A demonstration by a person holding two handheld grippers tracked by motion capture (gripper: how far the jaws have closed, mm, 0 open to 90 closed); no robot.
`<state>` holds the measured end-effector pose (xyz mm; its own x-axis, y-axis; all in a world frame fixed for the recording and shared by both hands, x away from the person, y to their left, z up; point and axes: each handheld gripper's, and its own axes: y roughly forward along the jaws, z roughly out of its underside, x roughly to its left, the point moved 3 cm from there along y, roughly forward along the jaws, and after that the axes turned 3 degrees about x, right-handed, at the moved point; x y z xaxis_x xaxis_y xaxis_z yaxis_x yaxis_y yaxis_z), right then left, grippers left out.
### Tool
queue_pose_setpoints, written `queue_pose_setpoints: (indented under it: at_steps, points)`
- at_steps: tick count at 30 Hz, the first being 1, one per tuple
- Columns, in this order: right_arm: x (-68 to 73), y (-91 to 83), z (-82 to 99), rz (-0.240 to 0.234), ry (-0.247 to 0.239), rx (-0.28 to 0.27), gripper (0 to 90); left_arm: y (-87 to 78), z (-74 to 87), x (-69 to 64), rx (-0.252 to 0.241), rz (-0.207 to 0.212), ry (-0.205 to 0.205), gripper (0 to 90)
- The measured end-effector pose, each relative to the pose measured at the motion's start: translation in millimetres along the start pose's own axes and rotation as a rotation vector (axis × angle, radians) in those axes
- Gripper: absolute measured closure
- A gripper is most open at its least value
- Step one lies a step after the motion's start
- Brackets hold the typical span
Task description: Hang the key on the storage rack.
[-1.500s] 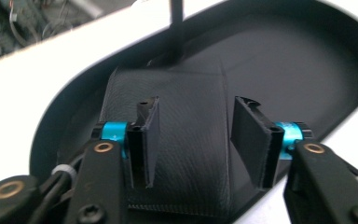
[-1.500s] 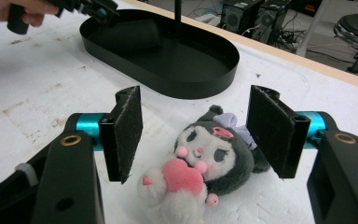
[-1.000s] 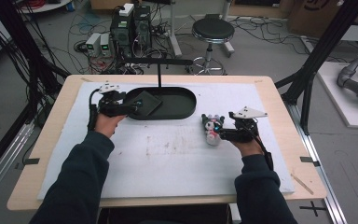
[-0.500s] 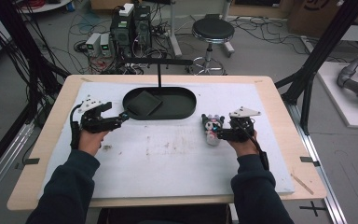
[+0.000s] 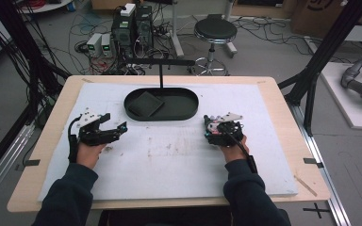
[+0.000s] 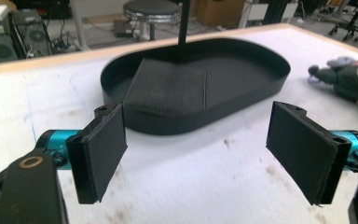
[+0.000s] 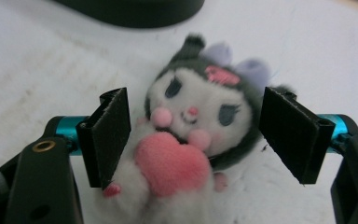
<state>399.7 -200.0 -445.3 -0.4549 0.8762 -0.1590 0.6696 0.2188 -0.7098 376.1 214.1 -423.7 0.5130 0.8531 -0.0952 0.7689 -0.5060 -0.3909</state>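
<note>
My right gripper point(image 7: 193, 140) stands with its two black jaws spread wide to either side of a small plush toy with a white face, dark grey hood, lilac ears and a pink heart held at its chest point(image 7: 193, 135); the jaws have hold of nothing yet, and a gap shows between each pad and the toy's sides. The toy lies on its back on the white foam table cover point(image 5: 179, 174), directly between my jaws, its head pointing away from me toward the black oval tray point(image 5: 188, 113) and its body running back toward my hand, so its long axis runs along my line of reach and the jaws would close across its width. In the high view the toy sits at the tip of my right gripper point(image 5: 213, 131), just short of the tray's right end. My left gripper point(image 6: 200, 149) is also wide open and empty, facing the tray's near wall point(image 6: 177, 123), with a dark folded square of cloth point(image 6: 168, 91) resting inside the tray. From there the toy lies well off to the right, so I judge that the right hand is much the nearer for the grasp.
</note>
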Motion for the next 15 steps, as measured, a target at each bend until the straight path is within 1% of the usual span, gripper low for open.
queue_pose_setpoints:
  at_steps: [1,3,4,6,8,10,11,12,13,14,15]
  points:
    - [1.9,2.8,-0.4,0.014,-0.003,0.006,21.4,-0.4,1.2,0.9,0.0,-0.003,-0.008,19.9]
    - [3.5,4.4,-1.2,0.041,-0.026,0.016,21.4,-0.6,2.9,2.6,-0.004,-0.004,-0.02,19.9]
    - [3.7,4.7,-1.1,0.049,-0.029,0.024,21.4,-0.1,3.7,2.8,-0.002,-0.005,-0.021,19.9]
    - [1.2,5.0,-0.9,0.057,-0.013,0.03,21.4,0.7,5.6,3.6,0.005,0.0,-0.021,19.9]
    - [-1.8,5.6,-0.4,0.047,0.005,0.034,21.1,1.7,6.6,3.8,0.011,0.002,-0.027,19.9]
    - [-1.9,9.5,1.3,0.005,0.024,0.062,21.1,1.9,6.7,4.1,0.011,0.002,-0.027,19.9]
    - [0.2,11.9,2.1,-0.017,0.025,0.075,21.9,2.2,6.8,4.1,0.012,0.006,-0.028,20.1]
    - [2.7,14.6,3.1,-0.039,0.016,0.092,25.3,2.2,7.0,4.1,0.017,0.005,-0.027,20.3]
    - [5.5,17.1,4.2,-0.034,-0.005,0.116,27.7,2.2,7.0,4.2,0.017,0.008,-0.025,20.4]
    - [7.2,18.3,4.0,-0.02,-0.03,0.114,29.8,2.1,6.9,4.6,0.014,0.007,-0.025,20.7]
    - [8.2,17.4,3.0,-0.018,-0.045,0.114,33.1,1.8,6.8,5.0,0.01,0.004,-0.027,21.0]
